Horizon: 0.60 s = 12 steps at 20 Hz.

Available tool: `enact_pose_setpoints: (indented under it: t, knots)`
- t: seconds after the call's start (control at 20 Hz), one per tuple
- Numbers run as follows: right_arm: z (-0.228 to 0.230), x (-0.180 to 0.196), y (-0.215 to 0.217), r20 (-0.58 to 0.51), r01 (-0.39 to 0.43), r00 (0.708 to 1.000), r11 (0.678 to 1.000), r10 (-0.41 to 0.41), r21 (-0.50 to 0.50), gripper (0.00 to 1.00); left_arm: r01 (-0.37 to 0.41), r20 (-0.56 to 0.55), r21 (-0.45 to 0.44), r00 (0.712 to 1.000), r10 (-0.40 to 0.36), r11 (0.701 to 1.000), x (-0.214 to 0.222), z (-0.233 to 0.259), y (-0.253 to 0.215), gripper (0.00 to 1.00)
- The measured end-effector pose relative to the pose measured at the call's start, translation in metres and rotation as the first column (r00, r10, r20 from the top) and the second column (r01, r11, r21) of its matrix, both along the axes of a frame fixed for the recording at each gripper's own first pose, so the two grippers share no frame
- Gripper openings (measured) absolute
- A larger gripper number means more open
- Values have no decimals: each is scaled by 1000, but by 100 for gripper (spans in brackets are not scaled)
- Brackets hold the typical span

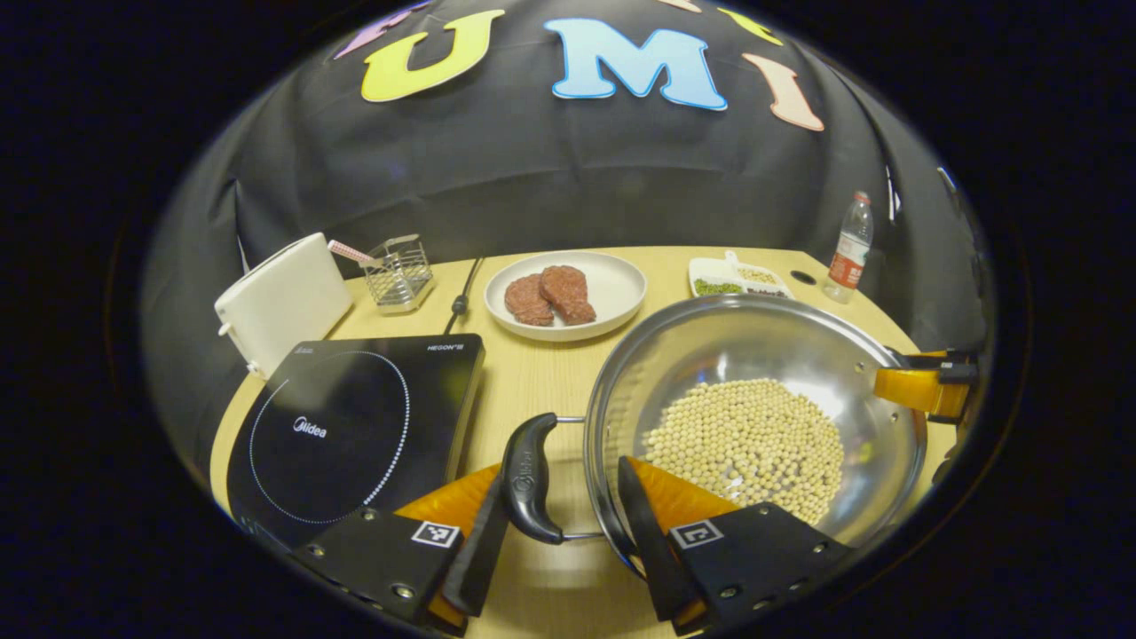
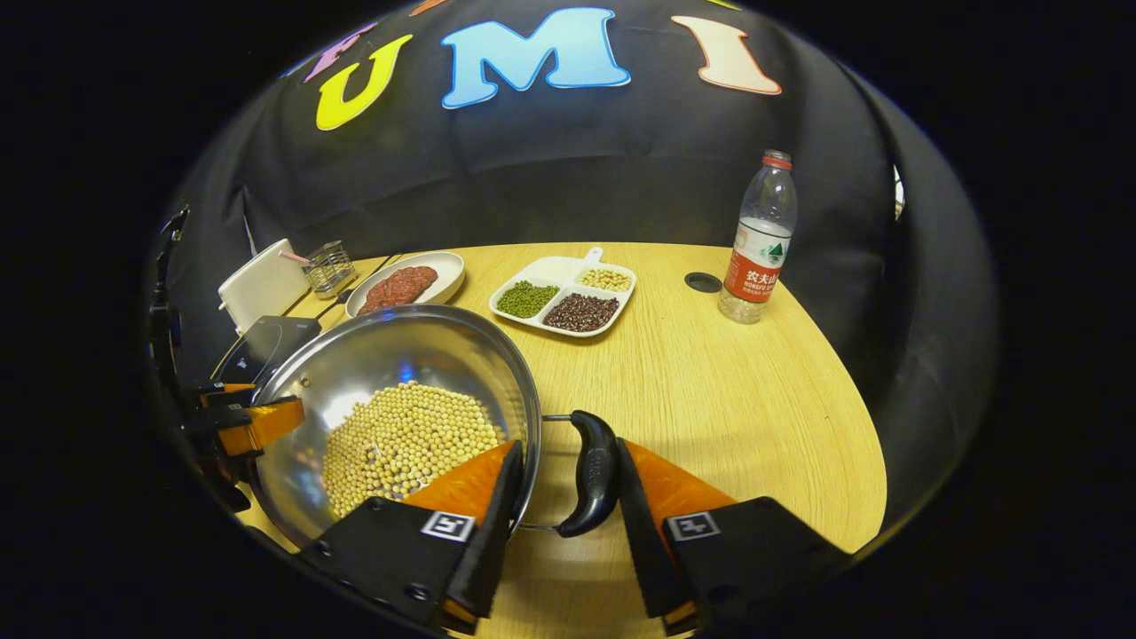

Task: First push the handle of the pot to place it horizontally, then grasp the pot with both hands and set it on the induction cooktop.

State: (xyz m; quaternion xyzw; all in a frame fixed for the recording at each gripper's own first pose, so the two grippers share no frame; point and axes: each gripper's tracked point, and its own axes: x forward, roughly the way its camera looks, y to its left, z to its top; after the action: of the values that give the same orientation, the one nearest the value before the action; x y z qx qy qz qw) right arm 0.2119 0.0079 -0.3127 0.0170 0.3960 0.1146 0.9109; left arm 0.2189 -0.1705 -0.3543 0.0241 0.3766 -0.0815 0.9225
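Both grippers straddle the pot's [image 1: 754,426] side handles, jaws wide with gaps showing: left gripper [image 1: 559,524] around the left handle [image 1: 530,479], right gripper [image 2: 559,510] around the right handle [image 2: 593,475]. Pot sits on the table [image 2: 728,399] just beside the cooktop [image 1: 355,426], beans [image 1: 750,444] inside.

pot [image 1: 754,417]: steel, bean-filled, on table | cooktop [image 1: 355,426]: black, just beside, seemingly apart

The left tool [image 1: 561,550] sits low with its two fingers spread apart, reaching forward and level. The right tool [image 2: 561,532] is held likewise, fingers parted, and shows far off at the left tool's right edge [image 1: 927,382].
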Motion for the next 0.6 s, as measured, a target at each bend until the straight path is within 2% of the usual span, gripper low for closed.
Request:
enact_pose_setpoints:
  t: [0.05, 0.1, 0.15, 0.2, 0.25, 0.4, 0.6]
  knots:
    - [1, -1, 0, -7, 12, 1000, 1000, -12, 7, 62, 0, -14, -1, 1000, 0, 1000, -1, -1, 0, 66]
    - [0, -1, 1, -15, 15, 1000, 1000, -15, 11, 56, -8, -28, -6, 1000, 8, 1000, -4, -2, 1, 67]
    - [0, -1, 2, -17, 17, 1000, 1000, -17, 15, 55, -19, -41, -12, 999, 18, 1000, -5, -5, 0, 64]
    - [-1, 0, 2, -20, 20, 1000, 1000, -20, 14, 54, -29, -45, -20, 999, 28, 999, -5, -5, 1, 67]
    - [0, -2, 1, -20, 19, 1000, 1000, -18, 14, 46, -37, -49, -25, 998, 35, 999, -4, -5, 0, 66]
    - [3, 1, 3, -22, 35, 999, 999, -34, 25, 42, -68, -26, -29, 997, 67, 997, 2, 5, 2, 57]
    - [5, 1, 2, -41, 35, 999, 999, -34, 31, 38, -85, -51, -51, 995, 83, 995, 0, 3, 1, 57]
